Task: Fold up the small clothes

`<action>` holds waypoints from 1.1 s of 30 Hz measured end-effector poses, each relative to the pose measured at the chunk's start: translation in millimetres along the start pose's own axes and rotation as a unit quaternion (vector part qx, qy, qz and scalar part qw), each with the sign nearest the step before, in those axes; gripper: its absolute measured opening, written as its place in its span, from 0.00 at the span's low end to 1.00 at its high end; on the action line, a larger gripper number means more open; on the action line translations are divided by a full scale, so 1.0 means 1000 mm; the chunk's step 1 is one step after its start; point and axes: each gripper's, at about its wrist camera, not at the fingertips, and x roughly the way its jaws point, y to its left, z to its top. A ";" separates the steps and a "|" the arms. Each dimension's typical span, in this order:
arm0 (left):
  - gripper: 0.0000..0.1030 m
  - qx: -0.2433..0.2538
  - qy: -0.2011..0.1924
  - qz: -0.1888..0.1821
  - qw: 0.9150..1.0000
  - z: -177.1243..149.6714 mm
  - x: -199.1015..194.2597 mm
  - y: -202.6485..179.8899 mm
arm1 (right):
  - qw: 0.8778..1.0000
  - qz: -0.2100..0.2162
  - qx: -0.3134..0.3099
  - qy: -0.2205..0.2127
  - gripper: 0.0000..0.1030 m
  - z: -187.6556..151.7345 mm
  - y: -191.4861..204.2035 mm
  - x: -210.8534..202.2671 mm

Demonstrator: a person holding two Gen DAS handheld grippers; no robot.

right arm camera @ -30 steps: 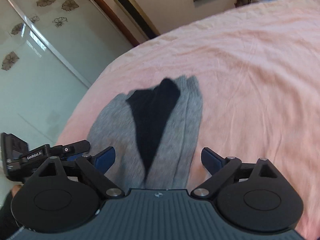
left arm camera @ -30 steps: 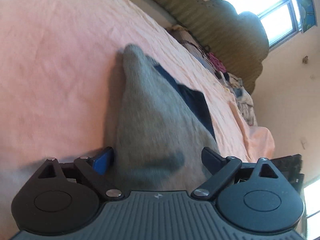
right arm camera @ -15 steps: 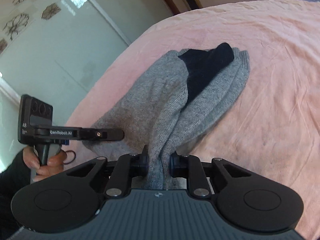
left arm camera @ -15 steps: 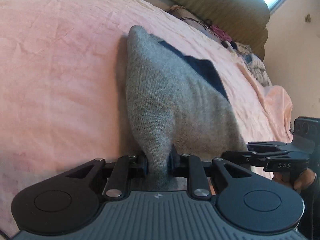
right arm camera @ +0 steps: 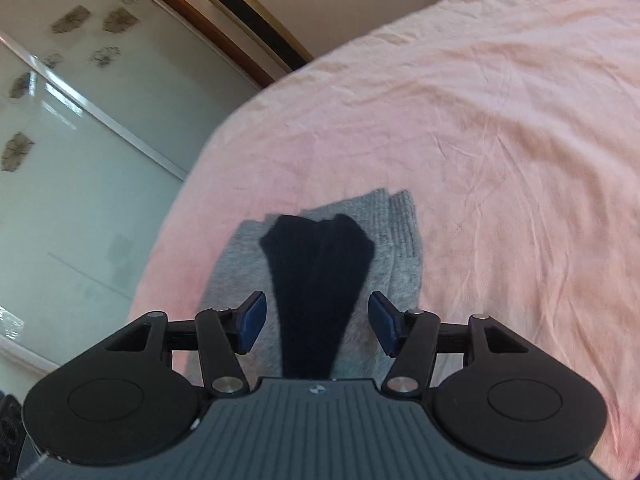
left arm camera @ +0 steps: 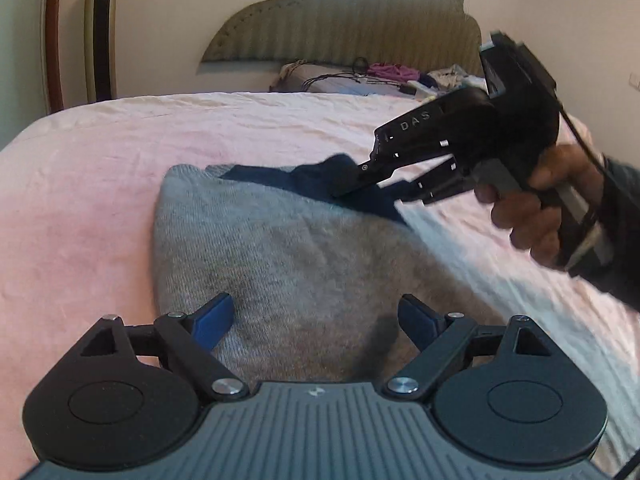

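Note:
A grey knitted garment (left arm camera: 288, 264) lies folded on the pink bed sheet (left arm camera: 88, 200), with a dark navy piece (left arm camera: 316, 184) on top of it. My left gripper (left arm camera: 316, 320) is open just above the grey cloth's near edge and holds nothing. In the right wrist view the grey garment (right arm camera: 400, 248) lies flat with the navy piece (right arm camera: 320, 264) draped over its middle. My right gripper (right arm camera: 318, 322) is open, its pads either side of the navy piece. It also shows in the left wrist view (left arm camera: 384, 196), over the navy piece.
A padded headboard (left arm camera: 344, 16) and a pile of clothes and cables (left arm camera: 380, 76) are at the far end of the bed. A glass wardrobe door (right arm camera: 60, 152) stands beside the bed's left edge. Pink sheet (right arm camera: 520, 140) spreads to the right.
Both grippers were shut on the grey garment half a second ago and have let go. The garment now lies folded flat, and both grippers have opened and drawn back.

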 end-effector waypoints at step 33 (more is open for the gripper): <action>1.00 0.035 0.020 -0.004 0.999 -0.031 -0.013 -0.006 | 0.996 0.047 -0.076 -0.011 0.57 -0.063 0.050 -0.030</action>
